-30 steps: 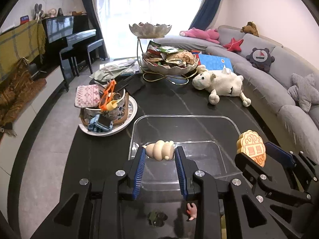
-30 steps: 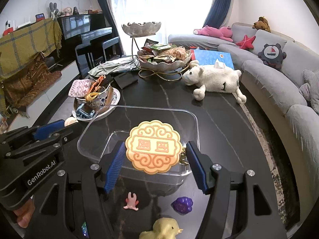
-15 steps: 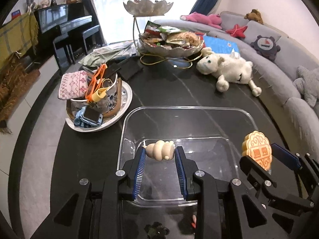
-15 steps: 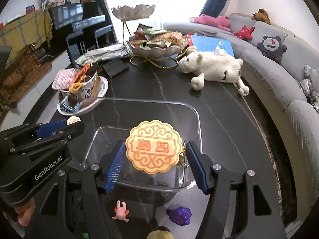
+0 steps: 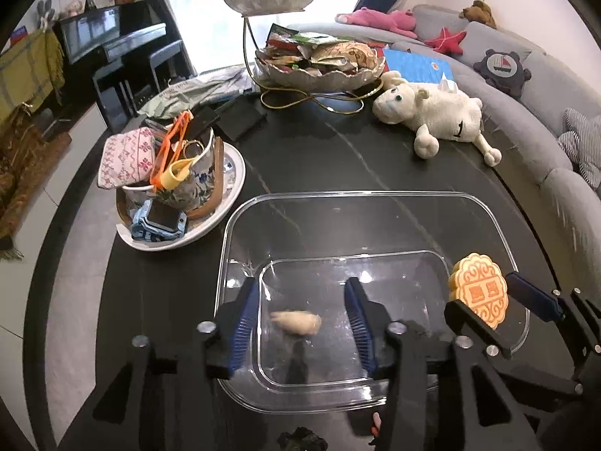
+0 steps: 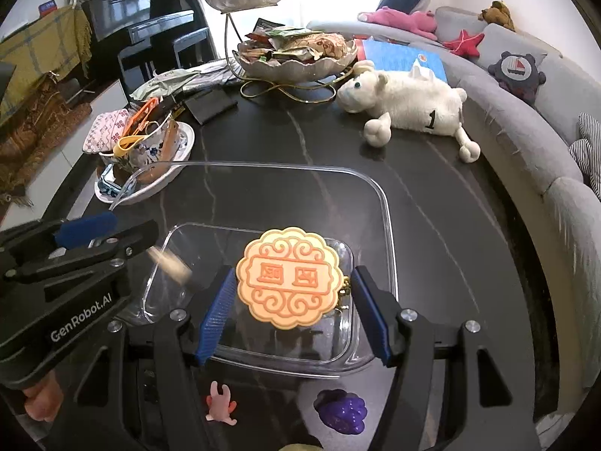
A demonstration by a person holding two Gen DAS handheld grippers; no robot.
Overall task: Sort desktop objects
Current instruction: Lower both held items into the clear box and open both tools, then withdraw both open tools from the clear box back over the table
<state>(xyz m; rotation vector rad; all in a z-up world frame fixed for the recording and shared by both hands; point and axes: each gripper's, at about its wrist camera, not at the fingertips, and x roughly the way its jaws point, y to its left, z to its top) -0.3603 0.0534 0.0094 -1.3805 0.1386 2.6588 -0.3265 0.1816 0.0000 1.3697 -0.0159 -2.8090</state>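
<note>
A clear plastic bin (image 5: 484, 206) sits on the black table; it also shows in the right wrist view (image 6: 383, 203). My left gripper (image 5: 302, 315) is open above the bin, and a cream swirl toy (image 5: 296, 322), blurred, lies loose between the fingers inside the bin; it also shows blurred in the right wrist view (image 6: 171, 263). My right gripper (image 6: 291, 304) is shut on an orange mooncake toy (image 6: 291, 276), held over the bin; the mooncake also shows in the left wrist view (image 5: 479, 289).
A plate with a cluttered floral cup (image 5: 180, 188) stands left of the bin. A plush sheep (image 5: 435, 116) and a tiered snack bowl (image 5: 319, 60) are farther back. A pink figure (image 6: 219, 407) and a purple toy (image 6: 342, 411) lie on the table's near side.
My left gripper has opened and let go of the cream swirl toy, which has dropped into the bin. Both grippers have moved forward over the bin. The right still holds the mooncake.
</note>
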